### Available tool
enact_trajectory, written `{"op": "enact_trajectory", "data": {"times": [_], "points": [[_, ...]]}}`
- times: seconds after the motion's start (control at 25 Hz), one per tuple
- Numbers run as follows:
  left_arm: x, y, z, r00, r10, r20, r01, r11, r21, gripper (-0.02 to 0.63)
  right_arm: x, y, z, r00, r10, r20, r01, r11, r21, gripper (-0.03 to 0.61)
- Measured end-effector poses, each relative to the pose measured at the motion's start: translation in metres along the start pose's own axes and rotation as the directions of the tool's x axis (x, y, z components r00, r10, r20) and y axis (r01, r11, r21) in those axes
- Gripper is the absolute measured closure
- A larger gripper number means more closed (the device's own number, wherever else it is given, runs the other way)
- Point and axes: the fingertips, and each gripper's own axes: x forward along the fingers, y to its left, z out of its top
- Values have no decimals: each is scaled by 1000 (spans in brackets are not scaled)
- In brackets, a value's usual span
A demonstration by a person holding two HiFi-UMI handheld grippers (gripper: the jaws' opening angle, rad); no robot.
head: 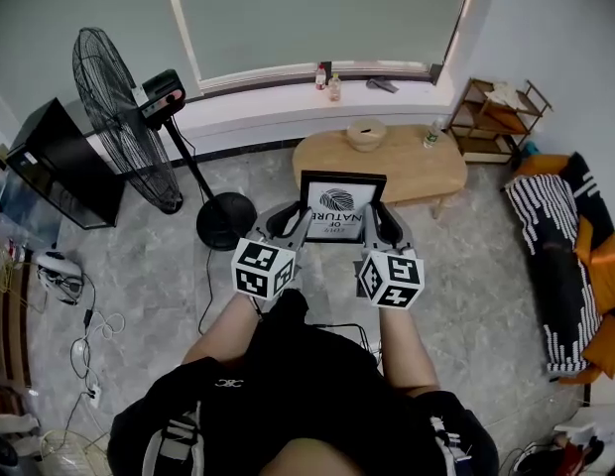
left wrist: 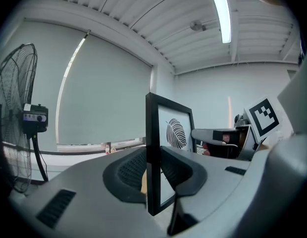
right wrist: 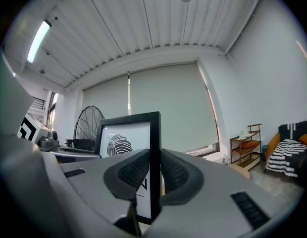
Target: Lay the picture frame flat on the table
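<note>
Pinching the picture frame [head: 342,206] from both sides, the left gripper [head: 286,222] is closed on its left edge and the right gripper [head: 380,224] on its right edge; in each gripper view the ribbed pads are seen pressed against the black moulding. The frame is held upright in the air in front of the person, on the near side of the table [head: 417,172], and is not seen resting on it. A thin black border is shown around a white sheet printed with a dark leaf-like motif, with dark lettering below it.

The table's oval wooden top is occupied only by a bowl [head: 367,134] near its far edge and a small glass [head: 430,137] at its right end; the near and left parts of the top are left bare. A standing fan [head: 124,117] is placed to the left of the table, with its round base [head: 226,219] just beside the left gripper in the head view, and a low shelf [head: 501,117] stands to the right. Grey tiled floor [head: 476,266] is seen around the table.
</note>
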Motion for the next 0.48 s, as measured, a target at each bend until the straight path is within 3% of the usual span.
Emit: {"op": "enact_trajectory", "data": {"times": [0.48], "points": [[82, 41, -4, 998, -60, -3, 60, 998, -22, 511, 75, -39, -8, 998, -59, -28, 58, 998, -11, 492]]}}
